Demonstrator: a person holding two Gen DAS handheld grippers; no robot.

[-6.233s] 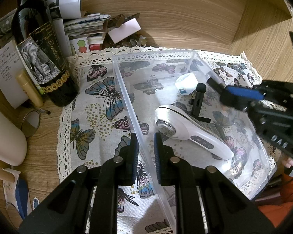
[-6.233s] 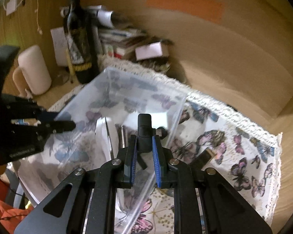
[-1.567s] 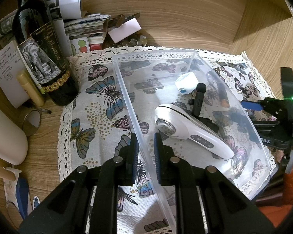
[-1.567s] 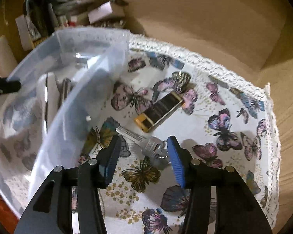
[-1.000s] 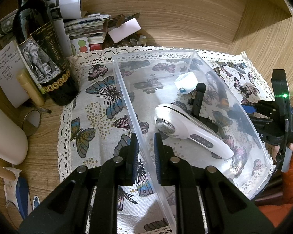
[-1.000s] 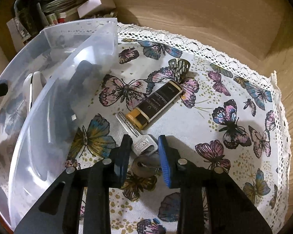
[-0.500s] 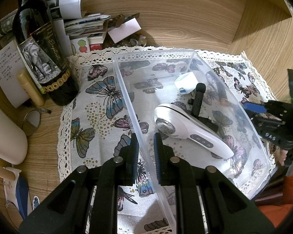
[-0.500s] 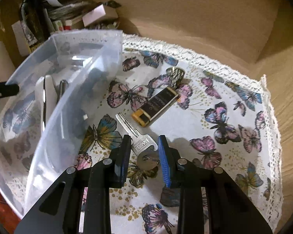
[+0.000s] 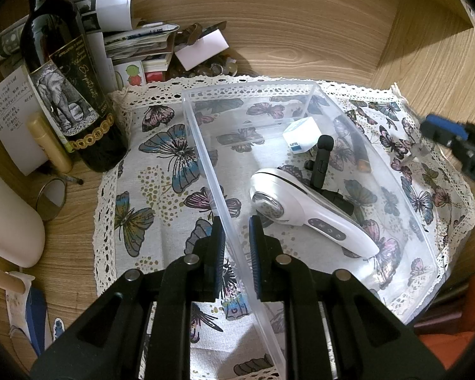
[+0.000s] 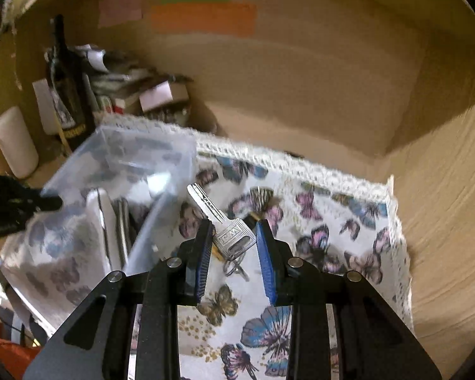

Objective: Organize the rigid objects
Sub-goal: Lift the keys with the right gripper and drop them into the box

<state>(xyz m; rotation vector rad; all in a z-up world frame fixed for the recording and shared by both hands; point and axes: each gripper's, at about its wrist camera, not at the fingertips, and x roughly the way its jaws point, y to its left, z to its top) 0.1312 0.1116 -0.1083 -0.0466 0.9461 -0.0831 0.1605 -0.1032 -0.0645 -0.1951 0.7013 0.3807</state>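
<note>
Lifted off the cloth (image 10: 316, 209) since a moment ago, the key (image 10: 224, 221) now rides clear of the butterflies, clamped by its flat head between the blue pads of the right gripper (image 10: 234, 243). Half a second back that key lay flat on the fabric with the jaws around it; now a dangling ring under its head hangs free in the air. The key's long axis runs from the near right to the far left, its toothed blade pointing away from the gripper and up toward the corner of the bin (image 10: 161, 158). Seen from the left wrist, the right gripper (image 9: 443, 133) has come up at the far right edge, beyond the bin's right wall.

The left gripper (image 9: 236, 247) has not shifted: its jaws are clenched on the bin's (image 9: 205, 158) left wall, one finger outside and one inside. Inside the clear bin lie a white shaver (image 9: 304, 209), long and slanting from the middle toward the near right, a black mic (image 9: 321, 161) just behind it, and a small white cube (image 9: 300, 133) toward the far end. Something dark and slim with an orange tip (image 9: 361, 155) shows by the right wall; I cannot tell whether it is inside or outside.

A wine bottle (image 9: 66, 88) stands left of the cloth (image 9: 148, 190).
</note>
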